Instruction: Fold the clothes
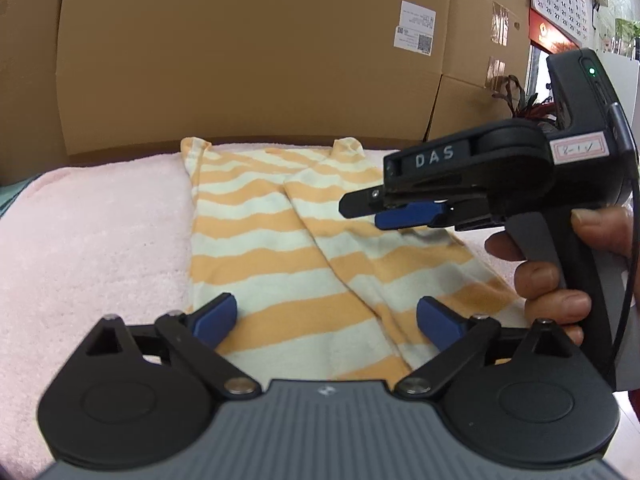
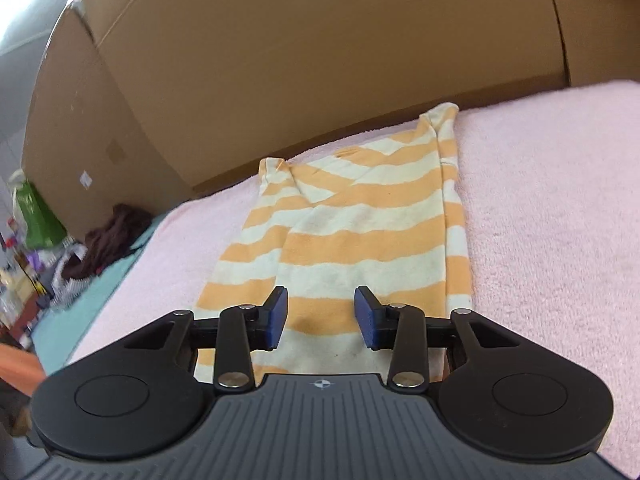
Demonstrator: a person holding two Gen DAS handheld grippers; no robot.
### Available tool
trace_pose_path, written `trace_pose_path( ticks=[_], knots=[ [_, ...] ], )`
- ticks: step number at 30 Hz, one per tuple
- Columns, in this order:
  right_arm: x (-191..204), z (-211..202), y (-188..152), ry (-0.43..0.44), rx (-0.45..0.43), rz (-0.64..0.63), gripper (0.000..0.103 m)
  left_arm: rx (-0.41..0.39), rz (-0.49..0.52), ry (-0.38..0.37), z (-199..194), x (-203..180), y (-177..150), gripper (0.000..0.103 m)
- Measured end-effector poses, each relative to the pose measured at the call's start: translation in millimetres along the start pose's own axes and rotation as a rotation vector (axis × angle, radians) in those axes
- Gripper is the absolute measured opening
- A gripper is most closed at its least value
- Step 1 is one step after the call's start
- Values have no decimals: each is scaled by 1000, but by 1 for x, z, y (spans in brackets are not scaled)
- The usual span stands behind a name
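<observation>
An orange-and-white striped shirt [image 1: 280, 240] lies flat on a pink towel [image 1: 88, 248], its sides folded inward into a long strip. It also shows in the right wrist view [image 2: 360, 232]. My left gripper [image 1: 326, 318] is open and empty, hovering just above the shirt's near end. My right gripper [image 2: 320, 316] is open and empty over the near end too. In the left wrist view the right gripper [image 1: 360, 210] shows from the side, above the shirt's right part, held by a hand.
Large cardboard boxes [image 1: 256, 60] stand right behind the towel. A calendar [image 1: 556, 0] hangs at the far right. In the right wrist view a teal surface [image 2: 100, 292], dark clothing [image 2: 108, 240] and clutter lie to the left of the towel [image 2: 552, 220].
</observation>
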State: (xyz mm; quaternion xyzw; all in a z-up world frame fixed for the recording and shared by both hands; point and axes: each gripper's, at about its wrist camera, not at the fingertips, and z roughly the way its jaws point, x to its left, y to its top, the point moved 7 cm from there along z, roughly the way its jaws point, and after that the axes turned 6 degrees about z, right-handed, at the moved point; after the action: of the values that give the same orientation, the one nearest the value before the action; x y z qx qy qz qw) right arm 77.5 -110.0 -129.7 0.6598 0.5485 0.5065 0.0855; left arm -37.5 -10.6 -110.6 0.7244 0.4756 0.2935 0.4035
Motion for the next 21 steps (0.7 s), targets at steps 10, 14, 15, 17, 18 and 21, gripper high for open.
trace_pose_path(
  ticks=[10,14,15,17,18,21],
  knots=[
    [17,-55,-19,-71,-77,-106,49,31,-5,23,3,-2,0,102],
    [6,-51,-29,-104,-55,-83,48,29,-8,15,1,0,1,102],
    [3,-49,-32,-113,-50,-77,47,27,-14,9,-1,1,2,102],
    [2,-49,-31,-135,-42,-61,47,-1,-21,23,-7,9,5,102],
    [2,-49,-29,-149,-39,-51,47,-18,-18,40,-10,13,7,102],
    [11,-46,-27,-220,-30,-74,60,-26,1,110,-8,30,7,102]
  ],
)
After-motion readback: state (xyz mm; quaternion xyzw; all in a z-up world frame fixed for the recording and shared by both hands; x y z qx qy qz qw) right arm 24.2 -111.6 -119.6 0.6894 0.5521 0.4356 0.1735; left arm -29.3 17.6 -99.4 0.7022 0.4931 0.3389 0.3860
